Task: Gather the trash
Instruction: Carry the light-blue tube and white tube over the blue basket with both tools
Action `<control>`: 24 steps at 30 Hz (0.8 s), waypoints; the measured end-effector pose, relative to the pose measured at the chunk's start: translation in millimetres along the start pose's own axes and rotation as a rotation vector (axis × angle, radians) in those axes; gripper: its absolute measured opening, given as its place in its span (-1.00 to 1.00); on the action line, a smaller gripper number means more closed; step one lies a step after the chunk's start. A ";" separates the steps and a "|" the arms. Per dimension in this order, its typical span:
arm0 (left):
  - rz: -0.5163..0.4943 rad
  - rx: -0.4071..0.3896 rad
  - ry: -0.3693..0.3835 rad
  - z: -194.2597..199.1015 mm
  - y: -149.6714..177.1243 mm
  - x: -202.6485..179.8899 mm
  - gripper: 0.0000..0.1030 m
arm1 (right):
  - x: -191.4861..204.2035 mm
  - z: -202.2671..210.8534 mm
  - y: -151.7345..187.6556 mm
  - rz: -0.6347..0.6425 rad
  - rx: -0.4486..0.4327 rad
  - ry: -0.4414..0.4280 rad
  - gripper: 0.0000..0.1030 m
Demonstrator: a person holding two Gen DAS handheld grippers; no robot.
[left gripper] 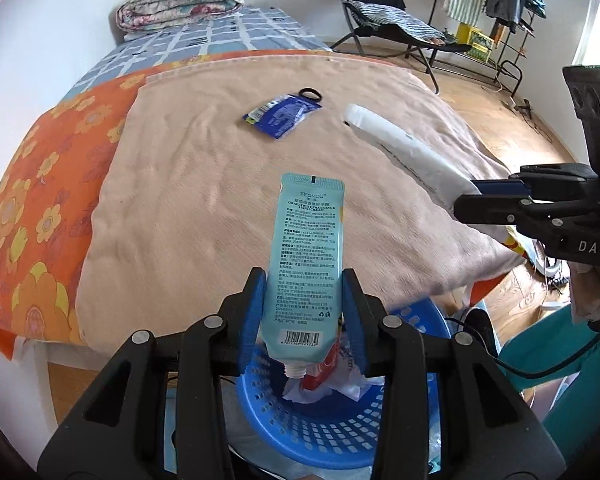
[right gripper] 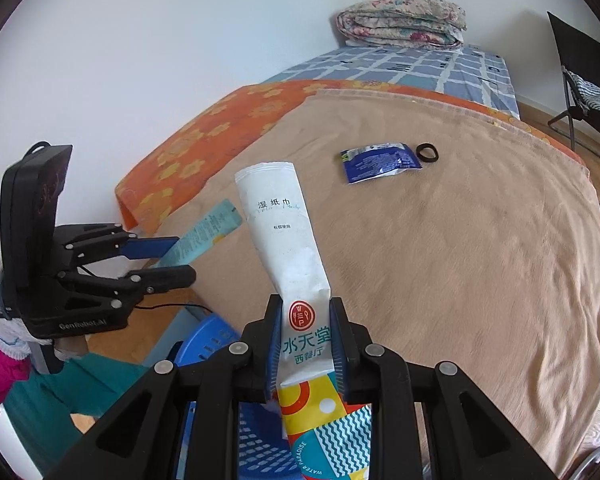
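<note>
My left tool (left gripper: 305, 312) is clamped on a pale blue hand-cream tube (left gripper: 308, 256), held above the blue perforated plastic basket (left gripper: 328, 432) near the bed. My right tool (right gripper: 305, 344) is clamped on a long white wet-wipe packet (right gripper: 284, 236). Farther off, on the beige blanket (right gripper: 460, 248), lie a dark blue foil wrapper (right gripper: 380, 162) and, just right of it, a black hair tie (right gripper: 427, 153).

Both cameras sit close above the blue basket (left gripper: 332, 432) at the bed's near edge and look down across the tan blanket (left gripper: 204, 208) toward the far wall. Each also sees the other gripper: right gripper (left gripper: 466, 196), left gripper (right gripper: 184, 258).
</note>
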State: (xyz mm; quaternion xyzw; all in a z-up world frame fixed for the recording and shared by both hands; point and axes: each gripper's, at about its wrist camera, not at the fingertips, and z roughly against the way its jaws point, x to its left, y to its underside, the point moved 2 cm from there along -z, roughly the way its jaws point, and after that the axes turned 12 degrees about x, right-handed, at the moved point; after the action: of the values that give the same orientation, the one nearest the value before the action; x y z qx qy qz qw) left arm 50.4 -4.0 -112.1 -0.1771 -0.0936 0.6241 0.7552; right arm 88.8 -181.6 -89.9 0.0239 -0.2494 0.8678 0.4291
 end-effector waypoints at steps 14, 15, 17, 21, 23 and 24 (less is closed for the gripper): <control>0.116 0.101 0.100 -25.3 73.3 0.9 -0.26 | 21.5 -5.4 43.5 -0.019 0.028 -0.120 -0.58; 0.123 0.110 0.102 -27.9 77.8 1.5 -0.26 | 22.4 -8.8 45.9 -0.025 0.035 -0.130 -0.58; 0.131 0.123 0.106 -31.9 84.5 1.8 -0.26 | 25.4 -13.4 50.7 -0.031 0.043 -0.147 -0.58; 0.136 0.137 0.120 -35.5 92.3 -2.1 -0.27 | 31.0 -21.0 54.0 -0.039 0.050 -0.170 -0.58; 0.142 0.140 0.128 -36.3 94.2 -2.8 -0.26 | 33.7 -23.8 54.4 -0.039 0.046 -0.173 -0.58; 0.142 0.143 0.133 -37.0 94.3 -3.5 -0.27 | 34.8 -26.9 54.1 -0.037 0.052 -0.172 -0.58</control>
State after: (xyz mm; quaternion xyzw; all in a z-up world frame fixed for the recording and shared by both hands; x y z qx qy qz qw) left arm -22.6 1.8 -182.1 -0.1699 0.0145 0.6681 0.7243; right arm 30.5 -171.4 -126.8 0.1139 -0.2623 0.8606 0.4214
